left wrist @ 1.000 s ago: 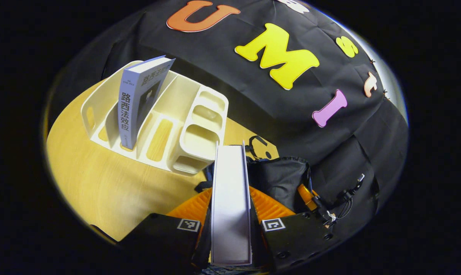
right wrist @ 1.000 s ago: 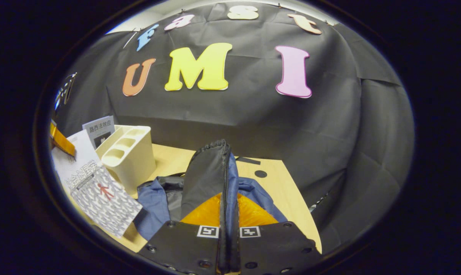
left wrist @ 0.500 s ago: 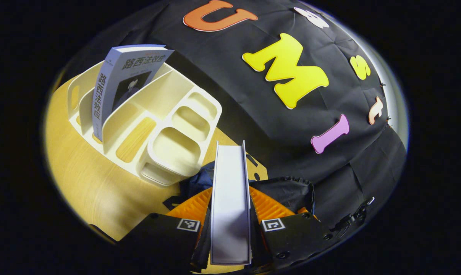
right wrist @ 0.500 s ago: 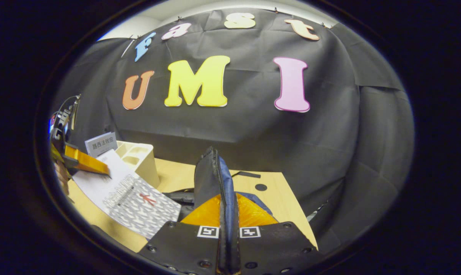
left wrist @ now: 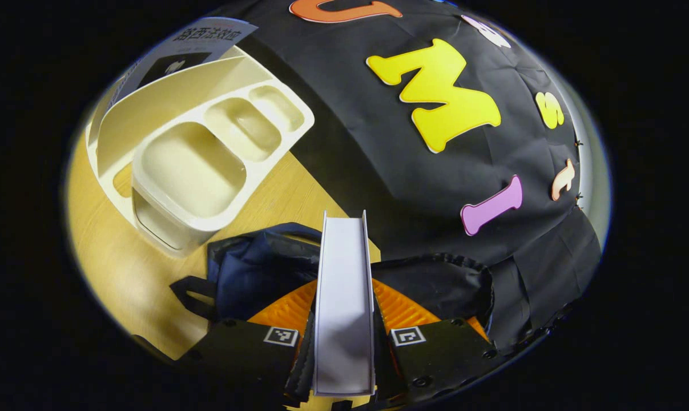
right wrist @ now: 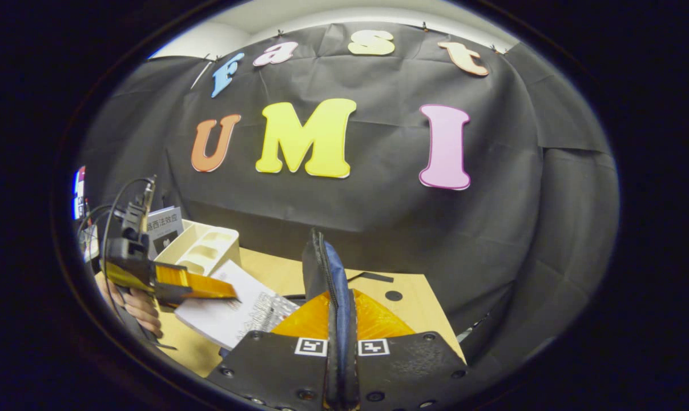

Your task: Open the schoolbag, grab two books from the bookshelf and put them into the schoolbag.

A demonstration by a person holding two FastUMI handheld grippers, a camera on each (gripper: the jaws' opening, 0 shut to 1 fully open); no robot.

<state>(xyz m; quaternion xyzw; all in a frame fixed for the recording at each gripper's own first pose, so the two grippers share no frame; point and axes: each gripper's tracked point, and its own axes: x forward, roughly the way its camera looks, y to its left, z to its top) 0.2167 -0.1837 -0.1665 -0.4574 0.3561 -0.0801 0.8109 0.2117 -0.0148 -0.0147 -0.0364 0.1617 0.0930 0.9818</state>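
Note:
My left gripper (left wrist: pixel 344 291) is shut on a white book (left wrist: pixel 344 257), held edge-on with its page block toward the camera, above the dark blue schoolbag (left wrist: pixel 258 265). The right gripper view shows that left gripper (right wrist: pixel 207 288) with the book (right wrist: pixel 236 308) tilted low beside the bag, a hand (right wrist: pixel 138 305) behind it. My right gripper (right wrist: pixel 339 311) is shut on the schoolbag's zipper-edged flap (right wrist: pixel 321 262) and holds it upright. A second book (left wrist: pixel 201 37) stands in the cream bookshelf (left wrist: pixel 207 154).
The bookshelf (right wrist: pixel 201 251) sits at the back left of the wooden table (left wrist: pixel 116 268), close to the black cloth wall. A black strap loop (left wrist: pixel 190 291) lies on the table left of the bag. Bare tabletop (right wrist: pixel 407 294) extends right of the bag.
My left gripper has carried the white book away from the bookshelf, to and lower over the bag. My right gripper keeps its hold on the flap, which now stands more upright.

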